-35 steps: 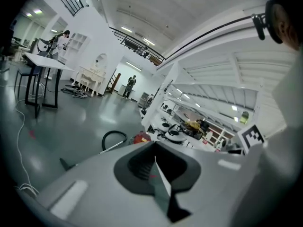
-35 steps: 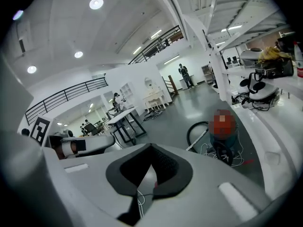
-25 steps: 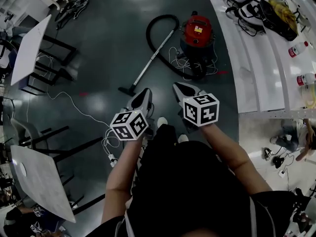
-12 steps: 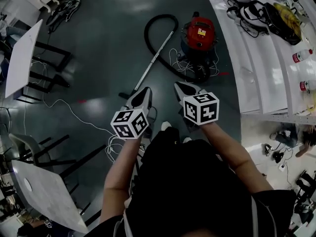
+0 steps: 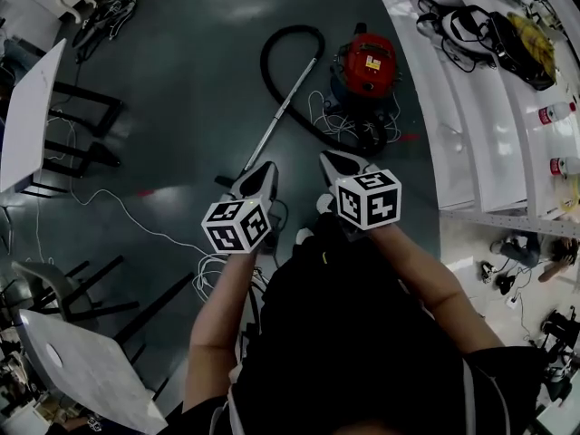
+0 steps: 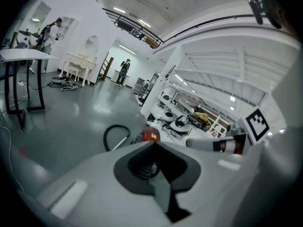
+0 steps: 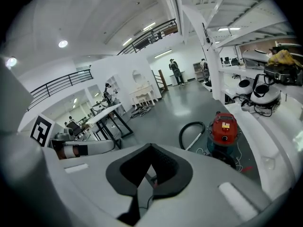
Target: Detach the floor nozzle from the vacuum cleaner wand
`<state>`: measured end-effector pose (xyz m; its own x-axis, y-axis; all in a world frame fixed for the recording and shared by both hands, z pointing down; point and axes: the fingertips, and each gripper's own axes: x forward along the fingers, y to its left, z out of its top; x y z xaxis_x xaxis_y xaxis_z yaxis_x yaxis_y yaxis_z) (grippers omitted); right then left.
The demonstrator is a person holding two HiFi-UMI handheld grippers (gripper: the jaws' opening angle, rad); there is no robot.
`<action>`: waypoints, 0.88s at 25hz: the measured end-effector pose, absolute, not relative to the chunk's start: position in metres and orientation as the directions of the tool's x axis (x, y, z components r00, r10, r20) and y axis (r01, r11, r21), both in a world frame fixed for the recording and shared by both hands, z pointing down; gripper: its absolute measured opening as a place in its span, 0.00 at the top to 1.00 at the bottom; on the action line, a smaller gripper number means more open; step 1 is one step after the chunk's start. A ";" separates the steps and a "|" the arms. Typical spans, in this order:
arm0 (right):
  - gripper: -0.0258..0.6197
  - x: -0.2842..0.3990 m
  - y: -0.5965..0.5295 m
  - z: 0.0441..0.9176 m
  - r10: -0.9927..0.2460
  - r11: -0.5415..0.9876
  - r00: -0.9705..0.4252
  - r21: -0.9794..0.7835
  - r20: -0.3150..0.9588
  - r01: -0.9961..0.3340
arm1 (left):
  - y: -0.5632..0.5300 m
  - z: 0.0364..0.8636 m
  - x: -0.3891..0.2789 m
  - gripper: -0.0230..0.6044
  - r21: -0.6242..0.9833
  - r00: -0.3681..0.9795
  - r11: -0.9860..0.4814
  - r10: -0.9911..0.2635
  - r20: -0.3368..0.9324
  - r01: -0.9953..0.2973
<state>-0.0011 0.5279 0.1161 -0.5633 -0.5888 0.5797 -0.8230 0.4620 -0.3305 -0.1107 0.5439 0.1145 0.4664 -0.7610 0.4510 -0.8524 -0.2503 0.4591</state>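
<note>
The red vacuum cleaner [image 5: 365, 66] stands on the dark floor ahead, its black hose [image 5: 270, 48] looping to a silver wand [image 5: 281, 111]. The wand runs down to the black floor nozzle [image 5: 225, 181], which is partly hidden behind my left gripper [image 5: 264, 172]. That gripper is shut and empty, just right of the nozzle in the head view. My right gripper [image 5: 333, 165] is also shut and empty, further right. The left gripper view shows the vacuum [image 6: 150, 134] and hose [image 6: 113, 132] beyond the shut jaws. The right gripper view shows the vacuum [image 7: 223, 129] too.
White tables on black legs [image 5: 27, 116] and a chair [image 5: 45, 279] stand at the left. A white cable [image 5: 136, 216] trails across the floor. A long white bench [image 5: 471, 89] with bags and helmets runs along the right. Loose cords [image 5: 331, 116] lie by the vacuum.
The person has stepped toward the vacuum. The nozzle and wand have drawn closer, and the nozzle now slips partly behind the left gripper. Both grippers stay shut.
</note>
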 end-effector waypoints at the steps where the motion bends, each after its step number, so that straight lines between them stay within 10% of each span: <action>1: 0.97 -0.002 0.520 0.116 -0.589 0.464 -0.564 -0.329 0.579 -0.823 | 0.537 0.115 -0.111 0.95 0.457 0.465 -0.250 -0.760 0.454 -0.854; 22: 0.97 0.010 0.363 0.126 -0.537 0.518 -0.633 -0.374 0.558 -0.769 | 0.394 0.107 -0.088 0.95 0.405 0.398 -0.202 -0.775 0.491 -0.892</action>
